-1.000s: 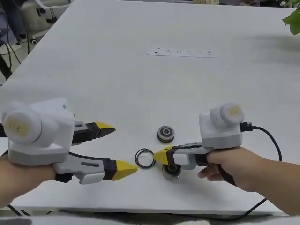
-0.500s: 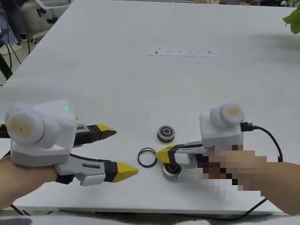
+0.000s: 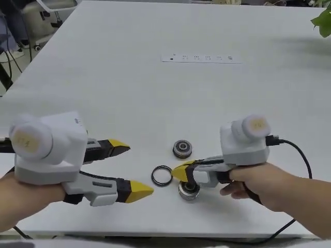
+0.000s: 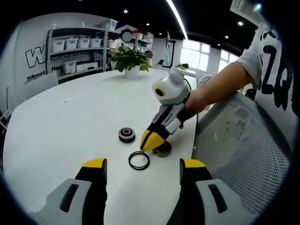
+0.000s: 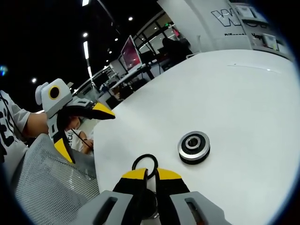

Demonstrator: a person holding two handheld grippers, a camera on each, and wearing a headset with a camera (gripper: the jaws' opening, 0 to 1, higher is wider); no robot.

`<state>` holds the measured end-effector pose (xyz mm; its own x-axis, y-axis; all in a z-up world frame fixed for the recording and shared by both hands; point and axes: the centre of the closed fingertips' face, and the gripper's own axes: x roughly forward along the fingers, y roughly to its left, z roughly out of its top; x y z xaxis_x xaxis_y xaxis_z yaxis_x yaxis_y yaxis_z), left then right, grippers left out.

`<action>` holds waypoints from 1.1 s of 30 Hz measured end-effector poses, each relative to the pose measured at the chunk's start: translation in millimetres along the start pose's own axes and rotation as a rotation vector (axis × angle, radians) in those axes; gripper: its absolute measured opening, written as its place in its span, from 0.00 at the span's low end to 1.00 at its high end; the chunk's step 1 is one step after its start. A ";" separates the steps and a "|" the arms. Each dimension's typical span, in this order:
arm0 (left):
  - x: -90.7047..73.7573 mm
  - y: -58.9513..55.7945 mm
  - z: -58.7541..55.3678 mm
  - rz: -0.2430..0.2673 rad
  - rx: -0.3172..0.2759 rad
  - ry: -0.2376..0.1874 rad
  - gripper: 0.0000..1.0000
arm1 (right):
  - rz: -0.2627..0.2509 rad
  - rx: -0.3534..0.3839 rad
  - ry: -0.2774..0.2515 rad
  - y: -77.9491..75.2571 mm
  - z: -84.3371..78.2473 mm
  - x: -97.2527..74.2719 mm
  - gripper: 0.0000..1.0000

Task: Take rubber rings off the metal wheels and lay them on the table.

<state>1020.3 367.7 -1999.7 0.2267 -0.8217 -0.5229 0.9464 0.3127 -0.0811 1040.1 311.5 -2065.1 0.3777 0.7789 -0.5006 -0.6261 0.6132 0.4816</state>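
Left gripper [image 3: 139,169] slightly lower; ring [image 3: 162,175] beside wheels [image 3: 182,148]

Left gripper [image 3: 132,168], right gripper [image 3: 180,172]: white housings, yellow tips; black cable [image 3: 297,152]; white black-printed T-shirt [image 4: 274,61].

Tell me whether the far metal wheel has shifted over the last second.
No. In the head view the far metal wheel keeps the same offset from the white strip beyond it.

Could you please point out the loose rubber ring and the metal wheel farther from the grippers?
rubber ring [image 3: 152,175], head view, left edge of its band.
metal wheel [image 3: 182,148], head view, centre of its hub.
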 end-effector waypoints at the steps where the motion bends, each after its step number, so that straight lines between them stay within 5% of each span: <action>1: 0.1 0.3 0.0 0.000 0.000 0.001 0.61 | 0.000 0.002 -0.005 -0.4 1.5 -0.7 0.04; 16: 4.0 16.2 4.9 0.015 -0.002 0.007 0.60 | -0.054 -0.022 -0.103 -17.6 30.1 -22.1 0.08; 33: 27.0 33.9 11.5 0.013 -0.036 0.012 0.57 | -0.142 -0.111 -0.084 -38.6 27.7 -27.2 0.15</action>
<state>1061.2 350.6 -2006.7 0.2356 -0.8117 -0.5344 0.9344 0.3404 -0.1051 1072.9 270.3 -2050.2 0.5204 0.6968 -0.4936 -0.6320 0.7030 0.3262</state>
